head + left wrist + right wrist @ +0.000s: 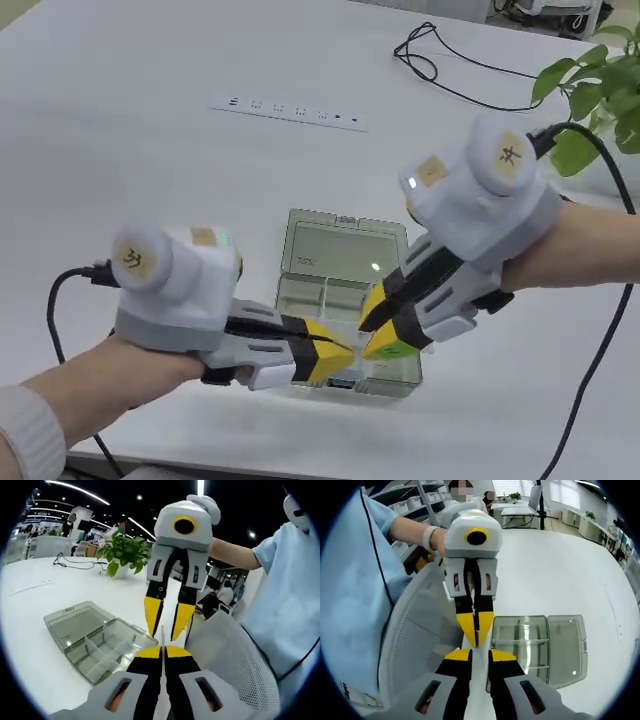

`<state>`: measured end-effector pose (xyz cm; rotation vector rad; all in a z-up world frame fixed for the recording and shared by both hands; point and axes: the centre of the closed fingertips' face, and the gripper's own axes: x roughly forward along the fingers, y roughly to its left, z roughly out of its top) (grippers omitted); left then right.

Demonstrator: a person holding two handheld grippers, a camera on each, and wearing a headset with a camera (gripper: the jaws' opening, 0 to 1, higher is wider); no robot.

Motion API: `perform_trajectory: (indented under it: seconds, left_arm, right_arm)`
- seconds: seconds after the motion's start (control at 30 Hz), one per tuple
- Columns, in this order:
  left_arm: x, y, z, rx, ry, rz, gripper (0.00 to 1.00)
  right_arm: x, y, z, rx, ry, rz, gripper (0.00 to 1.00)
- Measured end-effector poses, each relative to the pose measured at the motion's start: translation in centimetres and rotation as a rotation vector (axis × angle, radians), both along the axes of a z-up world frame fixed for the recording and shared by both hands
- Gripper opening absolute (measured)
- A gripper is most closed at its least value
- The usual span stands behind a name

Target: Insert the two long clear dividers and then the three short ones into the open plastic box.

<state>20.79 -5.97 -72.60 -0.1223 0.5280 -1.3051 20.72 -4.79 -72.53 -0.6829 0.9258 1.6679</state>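
1 open plastic box [345,250] on 1 white tabletop [150,170], clear dividers [520,652] inside.
Above its near edge, 2 tools nearly meet tip to tip: left tongs [347,352] clenched, right tongs [372,338] parted.

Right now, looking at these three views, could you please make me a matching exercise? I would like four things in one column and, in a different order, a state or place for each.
Things
1. left gripper
2. right gripper
3. plastic box
4. power strip

States or places
A. lies flat on the table, beyond the box
B. jaws apart
C. lid folded back open
D. jaws closed together

Pairs: 1-D, 2-B, 3-C, 4-A
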Motion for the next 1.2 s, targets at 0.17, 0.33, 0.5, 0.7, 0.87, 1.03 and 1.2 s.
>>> perform_trajectory:
  seconds: [0.17,0.33,0.5,0.7,0.87,1.03,1.2]
  left_arm:
    - [-0.28,-0.08,-0.07,0.004,-0.028,-0.023,0.00]
    - [-0.15,-0.13,0.10,-0.001,-0.051,-0.029,0.00]
    - [-0.24,-0.33,0.04,0.004,-0.067,-0.036,0.00]
    - [-0.28,-0.49,-0.07,0.001,-0.067,-0.032,0.00]
    - [0.14,-0.29,0.03,-0.005,-0.070,-0.008,0.00]
    - [0.29,-0.28,-0.15,0.006,-0.069,-0.004,0.00]
    - [0.59,-0.26,-0.40,0.022,-0.052,0.014,0.00]
  right_arm:
    - [-0.52,0.14,0.01,-0.008,0.029,0.009,0.07]
    - [-0.48,0.06,0.08,-0.014,0.031,0.024,0.04]
    - [-0.66,-0.26,-0.02,-0.033,0.041,0.045,0.03]
    - [-0.68,-0.33,-0.14,-0.063,0.054,0.053,0.02]
    - [-0.49,-0.09,0.06,-0.069,0.035,0.054,0.02]
    - [-0.12,-0.13,-0.05,-0.085,0.013,0.070,0.02]
    - [0.02,-0.26,-0.18,-0.095,0.007,0.065,0.02]
